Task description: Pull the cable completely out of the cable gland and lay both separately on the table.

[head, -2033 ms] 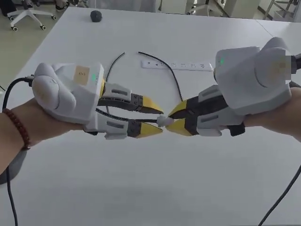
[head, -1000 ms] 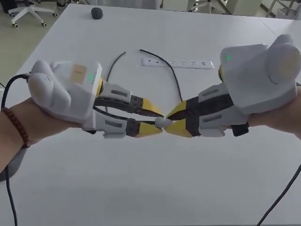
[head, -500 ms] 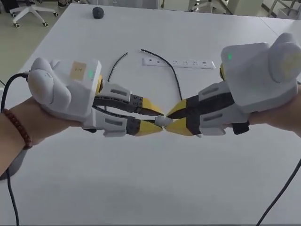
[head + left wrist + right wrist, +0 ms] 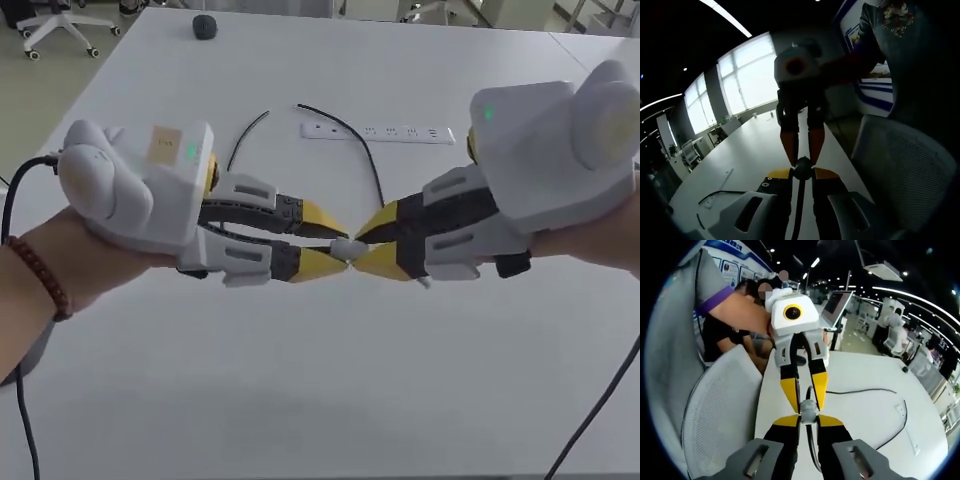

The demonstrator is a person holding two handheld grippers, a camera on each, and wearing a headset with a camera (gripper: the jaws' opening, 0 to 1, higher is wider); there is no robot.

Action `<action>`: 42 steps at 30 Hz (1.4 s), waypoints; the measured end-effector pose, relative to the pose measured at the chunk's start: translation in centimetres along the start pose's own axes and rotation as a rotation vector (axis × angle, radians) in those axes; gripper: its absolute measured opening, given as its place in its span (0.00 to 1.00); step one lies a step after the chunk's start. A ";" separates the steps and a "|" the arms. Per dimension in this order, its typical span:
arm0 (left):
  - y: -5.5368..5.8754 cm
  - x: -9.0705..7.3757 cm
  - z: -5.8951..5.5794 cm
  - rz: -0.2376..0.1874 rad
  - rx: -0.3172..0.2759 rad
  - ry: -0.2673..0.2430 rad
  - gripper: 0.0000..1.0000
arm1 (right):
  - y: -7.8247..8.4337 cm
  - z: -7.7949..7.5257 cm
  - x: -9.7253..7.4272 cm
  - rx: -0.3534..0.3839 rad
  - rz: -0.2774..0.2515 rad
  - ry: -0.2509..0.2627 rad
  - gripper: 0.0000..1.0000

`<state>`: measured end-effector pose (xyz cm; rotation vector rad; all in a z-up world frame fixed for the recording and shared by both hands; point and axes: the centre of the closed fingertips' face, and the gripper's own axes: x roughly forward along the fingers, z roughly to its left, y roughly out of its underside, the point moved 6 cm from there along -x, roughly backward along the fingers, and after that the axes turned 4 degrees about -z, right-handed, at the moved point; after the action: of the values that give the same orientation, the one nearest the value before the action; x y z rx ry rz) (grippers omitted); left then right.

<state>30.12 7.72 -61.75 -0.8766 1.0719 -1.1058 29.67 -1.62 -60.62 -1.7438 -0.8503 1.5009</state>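
Left gripper (image 4: 338,249) and right gripper (image 4: 363,248) tip to tip, white cable gland (image 4: 348,248) between, above the table (image 4: 300,385).

Holds the left claw (image 4: 337,250), entering from the left of the head view, with jaws narrowed to a pinch. Meets it tip to tip at frame centre with the right claw (image 4: 364,247), jaws likewise pinched. Wraps left hand (image 4: 75,265) and right hand (image 4: 590,245) around their rear ends.
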 end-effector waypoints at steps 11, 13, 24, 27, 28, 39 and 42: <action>-0.2 -0.3 -0.2 -0.004 0.023 0.006 0.15 | -0.2 0.0 0.1 0.059 -0.031 -0.026 0.08; -0.2 -0.3 -0.3 -0.005 0.026 0.008 0.15 | -0.2 0.0 0.2 0.067 -0.031 -0.033 0.08; -0.3 -0.5 -0.4 -0.005 0.028 -0.005 0.15 | -0.5 0.4 0.2 -0.038 -0.003 0.003 0.07; -0.4 -0.6 0.0 -0.021 -0.015 -0.037 0.15 | -0.8 0.3 0.1 -0.124 0.002 0.057 0.07; -0.4 -0.6 0.1 -0.027 -0.023 -0.043 0.15 | -0.9 0.3 0.0 -0.154 0.005 0.074 0.07; -1.2 -1.0 1.5 -0.107 -0.184 -0.121 0.15 | -1.9 0.1 -0.5 -0.547 0.059 0.286 0.07; -1.3 -1.0 1.8 -0.123 -0.220 -0.133 0.16 | -2.0 0.4 -0.6 -0.676 0.098 0.342 0.07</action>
<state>31.42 8.38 -59.82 -1.1881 1.0523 -1.0276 29.05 -0.95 -58.64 -2.4673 -1.1814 0.9686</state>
